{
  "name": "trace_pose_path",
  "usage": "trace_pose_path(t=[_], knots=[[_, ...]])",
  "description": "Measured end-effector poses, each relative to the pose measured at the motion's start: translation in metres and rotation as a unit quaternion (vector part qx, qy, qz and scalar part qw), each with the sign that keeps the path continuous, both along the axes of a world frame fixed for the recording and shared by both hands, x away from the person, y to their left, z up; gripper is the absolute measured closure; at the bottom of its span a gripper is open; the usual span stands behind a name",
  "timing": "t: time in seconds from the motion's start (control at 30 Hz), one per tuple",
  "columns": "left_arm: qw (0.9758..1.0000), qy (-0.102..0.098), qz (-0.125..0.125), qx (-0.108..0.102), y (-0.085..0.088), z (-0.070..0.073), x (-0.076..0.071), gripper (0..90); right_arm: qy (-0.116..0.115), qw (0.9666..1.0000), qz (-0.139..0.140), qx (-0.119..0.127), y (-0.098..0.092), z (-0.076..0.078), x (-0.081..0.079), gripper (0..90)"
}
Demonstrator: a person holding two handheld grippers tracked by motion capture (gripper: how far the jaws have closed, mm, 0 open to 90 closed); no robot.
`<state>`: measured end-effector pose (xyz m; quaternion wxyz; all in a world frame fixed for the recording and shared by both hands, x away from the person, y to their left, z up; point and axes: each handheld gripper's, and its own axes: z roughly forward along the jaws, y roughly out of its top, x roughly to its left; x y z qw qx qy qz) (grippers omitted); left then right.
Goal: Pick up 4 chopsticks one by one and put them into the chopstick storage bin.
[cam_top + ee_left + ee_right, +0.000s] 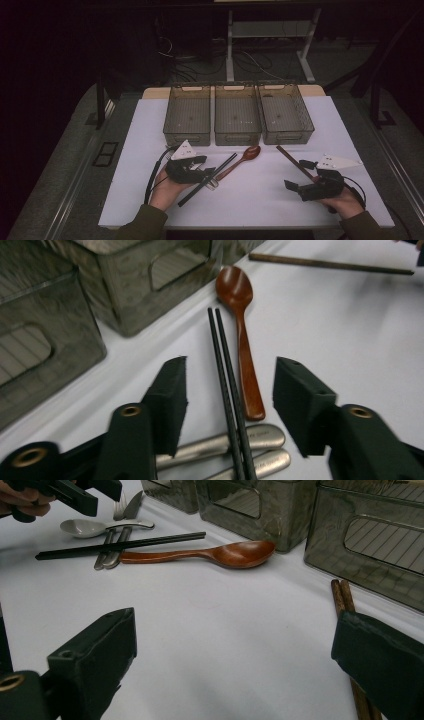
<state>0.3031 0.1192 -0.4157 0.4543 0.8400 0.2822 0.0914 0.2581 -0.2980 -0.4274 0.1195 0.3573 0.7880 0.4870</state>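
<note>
The high view is dim and grainy, and its corners fall off to near black. The white table top [260,195] is the one bright area; the floor around it is murky, and behind the three trays [237,120] the room sinks into darkness. Shadows on the table top are faint and soft, so the light seems to come from above. The two gripper views are brighter. In the left gripper view the trays beside the wooden spoon [242,335] are smeared by blur, while the spoon is fairly sharp. In the right gripper view the spoon carries a small glint, and the near jaws are soft and dark.
</note>
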Motion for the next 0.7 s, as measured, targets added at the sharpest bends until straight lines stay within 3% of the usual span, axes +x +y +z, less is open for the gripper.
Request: trace_pose_path(t=[0.3,0.37,0.7], knots=[[0.9992,0.024,0.002,0.033,0.001,-0.006,-0.002,64.4,0.001,1.0,0.001,0.0,0.0,0.0,-0.001,3.8],[0.9983,0.03,-0.003,0.05,0.002,-0.007,-0.003,66.3,0.001,1.0,0.001,0.001,0.0,0.0,-0.001,3.8],[0.9971,0.051,-0.007,0.056,0.003,-0.013,-0.005,76.3,0.001,1.0,0.002,0.0,0.0,0.0,0.0,3.8]])
